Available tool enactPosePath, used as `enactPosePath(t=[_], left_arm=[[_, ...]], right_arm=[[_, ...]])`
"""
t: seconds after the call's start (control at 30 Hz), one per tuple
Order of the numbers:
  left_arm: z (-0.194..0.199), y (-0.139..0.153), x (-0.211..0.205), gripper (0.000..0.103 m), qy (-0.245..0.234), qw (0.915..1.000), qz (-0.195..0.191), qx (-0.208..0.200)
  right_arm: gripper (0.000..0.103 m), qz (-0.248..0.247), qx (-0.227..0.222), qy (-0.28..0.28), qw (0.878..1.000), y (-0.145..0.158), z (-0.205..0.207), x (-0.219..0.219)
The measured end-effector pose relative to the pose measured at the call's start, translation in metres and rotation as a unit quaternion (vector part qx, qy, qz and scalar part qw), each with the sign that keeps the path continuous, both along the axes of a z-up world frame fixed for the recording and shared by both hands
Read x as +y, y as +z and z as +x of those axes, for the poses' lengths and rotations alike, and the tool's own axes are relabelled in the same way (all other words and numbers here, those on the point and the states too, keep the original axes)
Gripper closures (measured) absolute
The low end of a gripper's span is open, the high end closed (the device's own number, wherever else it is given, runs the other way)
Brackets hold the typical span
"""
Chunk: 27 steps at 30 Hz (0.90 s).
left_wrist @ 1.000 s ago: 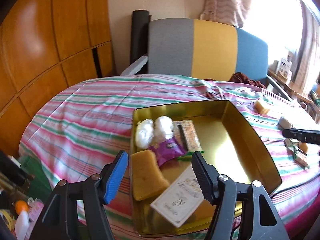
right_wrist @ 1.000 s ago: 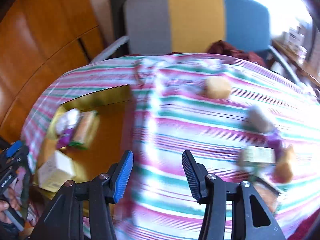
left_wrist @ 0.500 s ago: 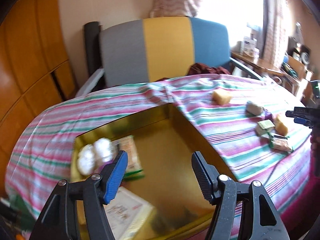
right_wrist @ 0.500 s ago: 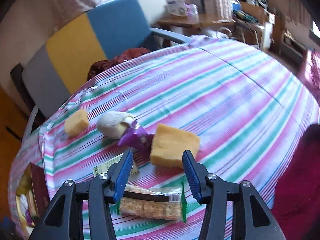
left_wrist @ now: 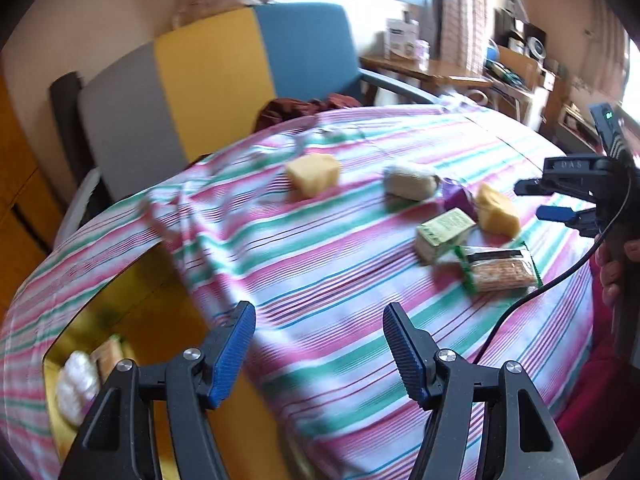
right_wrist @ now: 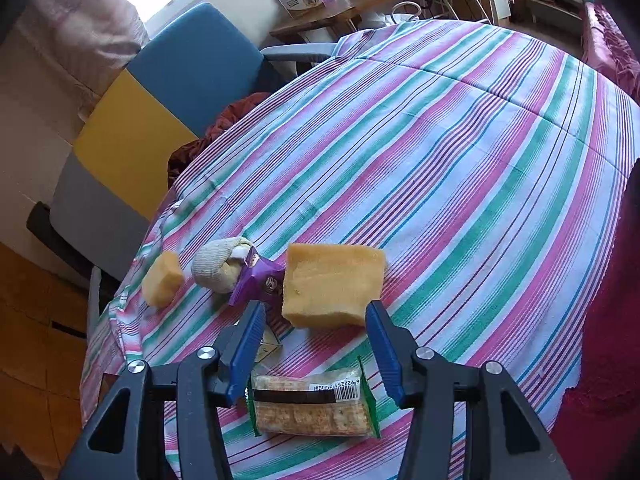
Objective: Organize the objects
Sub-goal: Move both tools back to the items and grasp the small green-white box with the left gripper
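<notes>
My left gripper (left_wrist: pixel 318 344) hangs open over the striped tablecloth (left_wrist: pixel 320 248), nothing between its fingers. The gold tin (left_wrist: pixel 160 320) sits at its lower left, with white balls (left_wrist: pixel 78 384) inside. Ahead lie a small yellow sponge (left_wrist: pixel 314 174), a rolled cloth (left_wrist: pixel 408 180), a purple packet (left_wrist: pixel 460 200), a big sponge (left_wrist: pixel 496 212), a green box (left_wrist: pixel 444 234) and a cracker pack (left_wrist: pixel 500 268). My right gripper (right_wrist: pixel 314 312) is open just above the cracker pack (right_wrist: pixel 312 404), its tips at the near edge of the big sponge (right_wrist: pixel 332 284). The right gripper (left_wrist: pixel 530 201) also shows in the left wrist view.
A grey, yellow and blue chair (left_wrist: pixel 224 80) stands behind the table with a dark red cloth (left_wrist: pixel 300 106) on it. A person's hand (left_wrist: pixel 612 272) and a black cable (left_wrist: pixel 540 292) are at the right edge. Cluttered shelves (left_wrist: pixel 512 56) fill the far right.
The left gripper swung right, from over the tin toward the loose items. The right gripper rolled and came in close to the big sponge and cracker pack.
</notes>
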State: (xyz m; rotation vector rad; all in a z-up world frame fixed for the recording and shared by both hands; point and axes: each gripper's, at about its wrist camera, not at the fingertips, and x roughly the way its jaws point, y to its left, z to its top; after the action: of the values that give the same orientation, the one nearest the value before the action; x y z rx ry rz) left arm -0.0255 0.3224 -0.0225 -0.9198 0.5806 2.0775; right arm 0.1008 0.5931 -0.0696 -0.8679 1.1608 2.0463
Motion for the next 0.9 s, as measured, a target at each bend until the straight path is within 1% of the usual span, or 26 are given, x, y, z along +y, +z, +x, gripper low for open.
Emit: enactPosePath(t=[0.2, 0.37, 0.5, 0.7, 0.83, 0.9], left_arm=[[0.003, -0.017, 0.051, 0.036, -0.055, 0.9978, -0.025, -0.027], [0.006, -0.027, 0.090, 0.036, -0.103, 0.9938, -0.037, -0.017], [0.000, -0.037, 0.115, 0.035, -0.124, 0.9911, -0.047, -0.014], [-0.003, -0.049, 0.148, 0.035, -0.158, 0.9860, -0.046, -0.023], [-0.003, -0.060, 0.168, 0.034, -0.178, 0.9821, -0.042, -0.043], [-0.006, -0.071, 0.176, 0.035, -0.173, 0.9821, -0.051, -0.055]], right_arm=[[0.047, -0.029, 0.028, -0.017, 0.999, -0.004, 0.008, 0.009], [0.046, -0.046, 0.044, -0.018, 0.998, -0.007, 0.008, 0.011], [0.046, -0.060, 0.050, -0.013, 0.997, -0.010, 0.006, 0.013], [0.045, -0.076, 0.052, -0.010, 0.996, -0.016, 0.005, 0.016], [0.045, -0.081, 0.048, -0.008, 0.996, -0.020, 0.003, 0.017], [0.045, -0.083, 0.045, -0.010, 0.996, -0.021, 0.003, 0.018]])
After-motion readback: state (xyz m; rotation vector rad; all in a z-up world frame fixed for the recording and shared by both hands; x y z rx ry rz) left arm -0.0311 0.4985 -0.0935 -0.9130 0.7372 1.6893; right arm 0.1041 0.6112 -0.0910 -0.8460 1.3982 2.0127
